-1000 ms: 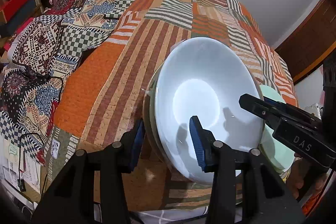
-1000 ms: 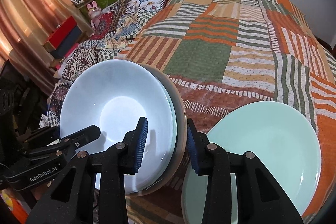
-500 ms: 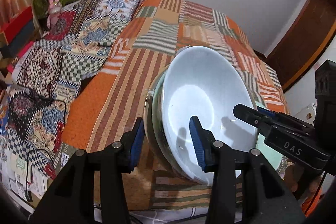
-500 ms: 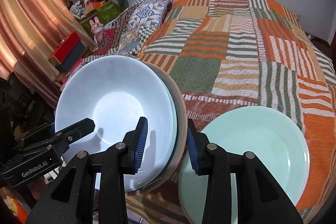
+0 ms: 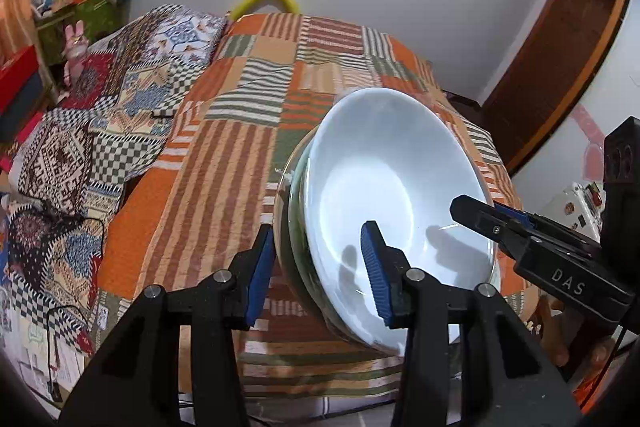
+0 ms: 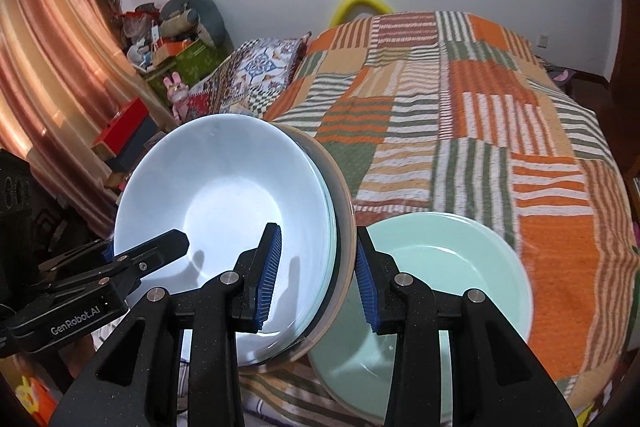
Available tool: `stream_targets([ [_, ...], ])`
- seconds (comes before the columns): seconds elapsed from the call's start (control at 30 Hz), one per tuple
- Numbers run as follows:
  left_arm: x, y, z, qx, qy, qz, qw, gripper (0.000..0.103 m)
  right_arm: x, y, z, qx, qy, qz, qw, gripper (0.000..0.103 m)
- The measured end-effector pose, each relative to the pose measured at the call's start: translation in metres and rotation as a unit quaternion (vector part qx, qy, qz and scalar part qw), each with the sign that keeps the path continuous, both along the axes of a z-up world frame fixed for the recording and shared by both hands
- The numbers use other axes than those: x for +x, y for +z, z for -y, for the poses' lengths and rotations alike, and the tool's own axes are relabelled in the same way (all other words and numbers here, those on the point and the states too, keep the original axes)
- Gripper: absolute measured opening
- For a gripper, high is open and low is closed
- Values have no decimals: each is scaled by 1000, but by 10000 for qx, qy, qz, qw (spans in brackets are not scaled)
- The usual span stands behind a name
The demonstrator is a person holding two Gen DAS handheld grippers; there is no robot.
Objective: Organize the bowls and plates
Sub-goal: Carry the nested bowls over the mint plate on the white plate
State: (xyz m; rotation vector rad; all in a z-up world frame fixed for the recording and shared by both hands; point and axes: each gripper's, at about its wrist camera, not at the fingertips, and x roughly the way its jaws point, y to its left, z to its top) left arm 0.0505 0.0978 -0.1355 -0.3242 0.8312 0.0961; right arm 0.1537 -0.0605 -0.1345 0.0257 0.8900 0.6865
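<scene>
- While both tools clamped opposite sides of the stack's near rim, the stack of bowls (image 6: pixel 224 211) hung tilted above the bed (image 6: pixel 460 131), the left tool (image 5: pixel 316 267) and right tool (image 6: pixel 316 267) equally close.
- The mint plate (image 6: pixel 440 283) lay on the bed just right of the stack, partly under its lower edge, nearer the right tool.
- Judged next: carry the stack right and down onto that plate.
- Against the earlier frames, the stack sat higher off the quilt; more wall showed; both grips unchanged.
</scene>
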Motion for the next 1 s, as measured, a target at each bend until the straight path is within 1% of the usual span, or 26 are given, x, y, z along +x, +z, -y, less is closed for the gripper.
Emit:
stream_targets([
  [0.23, 7, 8, 24, 48, -288, 59, 9996, 43, -5, 8, 27, 32, -252, 138, 9996, 33],
  [0.4, 11, 9, 41, 64, -493, 43, 9988, 43, -6, 7, 49, 74, -436, 112, 9990, 33],
  [0.63, 20, 5, 66, 109, -762, -43, 9970, 43, -9, 4, 74, 59, -679, 60, 9977, 33],
  [1.0, 32, -12, 88, 103, -1002, -251, 9946, 43, -13, -4, 94, -29, -905, -54, 9959, 33],
])
